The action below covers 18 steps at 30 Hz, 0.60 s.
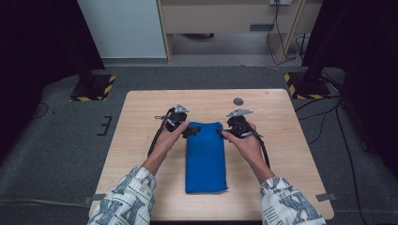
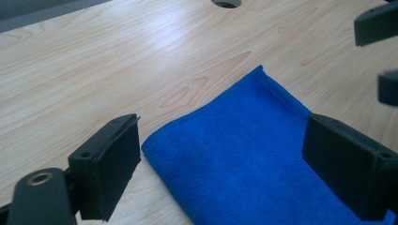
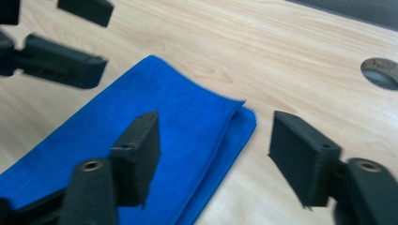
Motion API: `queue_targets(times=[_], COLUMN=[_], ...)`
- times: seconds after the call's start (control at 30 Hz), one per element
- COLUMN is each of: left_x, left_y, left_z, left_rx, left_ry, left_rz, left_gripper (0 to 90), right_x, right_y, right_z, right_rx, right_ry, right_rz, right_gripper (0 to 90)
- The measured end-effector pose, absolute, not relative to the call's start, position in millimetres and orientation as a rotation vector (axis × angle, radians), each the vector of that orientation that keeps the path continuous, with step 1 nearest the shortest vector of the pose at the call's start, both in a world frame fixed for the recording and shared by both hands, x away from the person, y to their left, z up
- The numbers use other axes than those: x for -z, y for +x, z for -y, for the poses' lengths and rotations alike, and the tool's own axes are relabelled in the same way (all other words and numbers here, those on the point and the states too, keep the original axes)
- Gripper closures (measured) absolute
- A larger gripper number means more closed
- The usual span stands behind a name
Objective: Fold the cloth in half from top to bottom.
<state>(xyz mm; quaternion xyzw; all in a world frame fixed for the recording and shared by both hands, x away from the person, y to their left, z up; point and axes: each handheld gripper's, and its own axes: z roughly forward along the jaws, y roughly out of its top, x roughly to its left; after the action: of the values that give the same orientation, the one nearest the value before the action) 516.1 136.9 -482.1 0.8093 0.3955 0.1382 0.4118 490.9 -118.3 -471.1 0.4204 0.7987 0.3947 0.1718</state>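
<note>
High view: we see the left gripper [image 1: 191, 130] and the right gripper [image 1: 221, 132] flanking the far end of a folded blue cloth [image 1: 205, 157], which lies lengthwise on the wooden table [image 1: 141, 140]. In the left gripper view, our left gripper [image 2: 220, 154] stands with jaws spread wide, the cloth's [image 2: 244, 154] far left corner lying between them unpressed. In the right gripper view, the right gripper [image 3: 213, 150] is likewise parted, straddling the cloth's [image 3: 155, 126] far right corner, pads clear of the fabric.
</note>
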Motion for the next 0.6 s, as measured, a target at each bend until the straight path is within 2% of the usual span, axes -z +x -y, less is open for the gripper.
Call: queue_targets(times=[0.4, 0.6], left_x=[491, 490], left_y=[524, 524], left_z=[-143, -143], left_rx=[-0.370, -0.392], left_ry=[2.058, 2.064], left_rz=[-1.051, -1.057], left_gripper=[22.8, 27.2], right_x=[474, 482], right_y=[527, 532], right_z=[107, 102], right_rx=[-1.069, -1.013], right_ry=[1.219, 1.227], right_rz=[-2.292, -2.312], right_gripper=[55.6, 56.9])
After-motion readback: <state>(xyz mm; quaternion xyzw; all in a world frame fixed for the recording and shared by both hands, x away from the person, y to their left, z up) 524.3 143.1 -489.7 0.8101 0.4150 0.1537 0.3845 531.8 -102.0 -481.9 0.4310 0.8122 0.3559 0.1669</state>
